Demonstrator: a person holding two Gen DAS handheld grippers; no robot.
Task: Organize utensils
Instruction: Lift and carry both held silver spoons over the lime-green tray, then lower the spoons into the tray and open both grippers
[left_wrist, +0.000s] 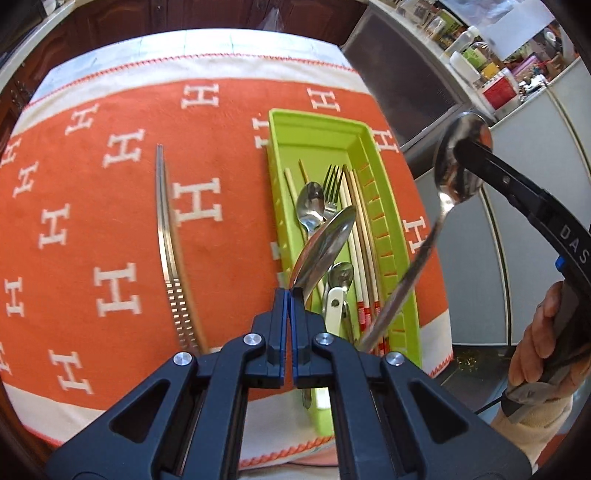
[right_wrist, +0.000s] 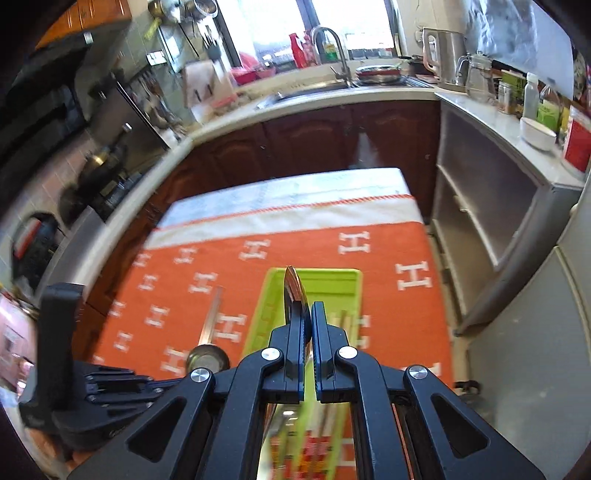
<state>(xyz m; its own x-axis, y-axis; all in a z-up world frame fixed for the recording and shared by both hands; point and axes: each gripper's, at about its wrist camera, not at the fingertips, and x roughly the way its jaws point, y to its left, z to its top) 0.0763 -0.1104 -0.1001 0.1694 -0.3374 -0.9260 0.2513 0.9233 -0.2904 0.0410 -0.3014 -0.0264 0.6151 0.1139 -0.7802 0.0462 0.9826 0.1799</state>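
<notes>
Left wrist view looked down on an orange cloth patterned with white H letters (left_wrist: 229, 229) spread over a table. The left gripper (left_wrist: 287, 295) had its jaws pressed nearly together on the lower edge of a large shiny steel spoon (left_wrist: 325, 247), whose bowl tilted up and away over a lime-green plastic utensil tray (left_wrist: 391, 206). Inside the tray lay a smaller steel spoon (left_wrist: 312, 205), a steel fork (left_wrist: 332, 184), pale wooden chopsticks (left_wrist: 354, 236) with red-printed ends, and a white-handled utensil (left_wrist: 338, 310) near the front. To the left of the tray, apart from it, long steel tongs with ribbed grips (left_wrist: 168, 240) lay on the cloth. At the right, the right gripper (left_wrist: 463, 147) held a long-handled steel spoon (left_wrist: 460, 162) by its bowl, the handle slanting down into the tray's near end; a bare hand (left_wrist: 535, 339) gripped that tool's handle.

Right wrist view showed the right gripper (right_wrist: 308, 314) with jaws almost closed on the steel spoon's bowl (right_wrist: 293, 291), seen edge-on and standing above the green tray (right_wrist: 332, 280). The chopsticks (right_wrist: 341, 321) showed just right of the fingers. The tongs (right_wrist: 212, 317) lay on the orange cloth (right_wrist: 388, 295) to the left, and the left gripper (right_wrist: 110, 391) sat low at the left edge with the round spoon bowl (right_wrist: 207, 359) beside it. Behind stood dark wooden cabinets (right_wrist: 314, 140), a sink with a tap (right_wrist: 332, 48) and a kettle (right_wrist: 443, 55).
</notes>
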